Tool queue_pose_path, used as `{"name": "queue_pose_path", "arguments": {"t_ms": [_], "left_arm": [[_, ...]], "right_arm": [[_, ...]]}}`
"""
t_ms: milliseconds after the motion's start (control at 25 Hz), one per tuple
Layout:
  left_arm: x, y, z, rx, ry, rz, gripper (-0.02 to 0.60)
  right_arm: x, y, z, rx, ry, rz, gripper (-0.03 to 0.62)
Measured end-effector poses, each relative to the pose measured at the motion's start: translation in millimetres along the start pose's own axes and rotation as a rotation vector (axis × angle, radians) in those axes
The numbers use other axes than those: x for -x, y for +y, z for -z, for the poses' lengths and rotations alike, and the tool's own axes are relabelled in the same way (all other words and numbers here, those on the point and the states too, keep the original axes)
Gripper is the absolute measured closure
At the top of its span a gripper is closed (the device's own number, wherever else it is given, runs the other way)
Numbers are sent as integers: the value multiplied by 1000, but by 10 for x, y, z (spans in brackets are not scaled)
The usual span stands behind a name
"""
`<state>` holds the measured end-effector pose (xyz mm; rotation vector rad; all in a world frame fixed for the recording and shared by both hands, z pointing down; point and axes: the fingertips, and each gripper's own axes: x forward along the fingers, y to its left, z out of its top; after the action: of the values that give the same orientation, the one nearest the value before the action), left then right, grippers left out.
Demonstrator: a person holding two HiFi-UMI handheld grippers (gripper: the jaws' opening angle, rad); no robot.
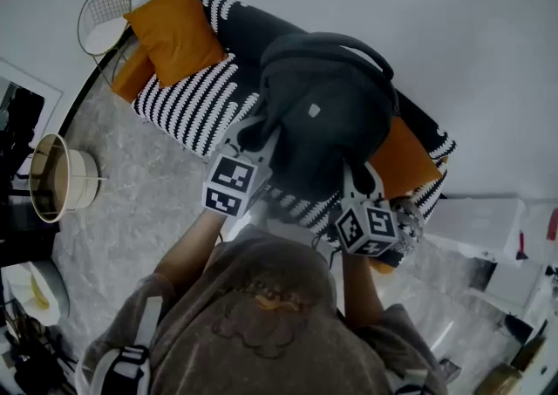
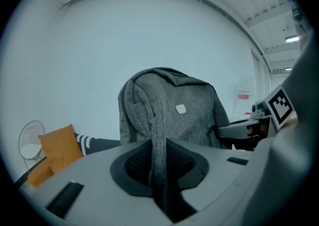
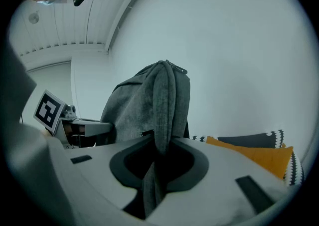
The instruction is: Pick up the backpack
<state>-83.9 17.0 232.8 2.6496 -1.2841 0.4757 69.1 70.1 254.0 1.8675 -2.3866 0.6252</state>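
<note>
The left gripper [image 2: 158, 172] clamps one strap [image 2: 158, 135] of the grey backpack [image 1: 327, 119]; the right gripper [image 3: 158, 170] clamps a second strap [image 3: 164, 110]. The backpack hangs between them — over the striped sofa [image 1: 187, 97].

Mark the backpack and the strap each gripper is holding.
backpack [image 1: 336, 127], head view, grey front panel.
left strap [image 2: 159, 137], left gripper view, stretch just above the jaws.
right strap [image 3: 163, 120], right gripper view, stretch just above the jaws.
</note>
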Motion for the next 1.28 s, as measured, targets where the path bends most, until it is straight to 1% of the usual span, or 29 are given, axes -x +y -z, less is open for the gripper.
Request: {"name": "queue_pose_path", "arguments": {"t_ms": [320, 480, 680, 880, 1080, 1280], "left_arm": [[901, -141, 252, -34, -2, 66, 522], [1298, -268, 339, -36, -4, 73, 522], [1697, -567, 429, -39, -13, 80, 522], [1999, -774, 541, -38, -6, 89, 522], [2208, -945, 657, -35, 10, 105, 522], [2314, -1015, 690, -39, -1, 98, 522]], "right_arm": [[721, 666, 331, -10, -41, 56, 537], [1083, 914, 445, -9, -51, 64, 537], [1566, 1040, 571, -12, -57, 62, 537], [1902, 1145, 676, -11, -50, 67, 537], [2136, 1202, 789, -11, -45, 74, 537], [2261, 1232, 845, -12, -47, 76, 537]]}}
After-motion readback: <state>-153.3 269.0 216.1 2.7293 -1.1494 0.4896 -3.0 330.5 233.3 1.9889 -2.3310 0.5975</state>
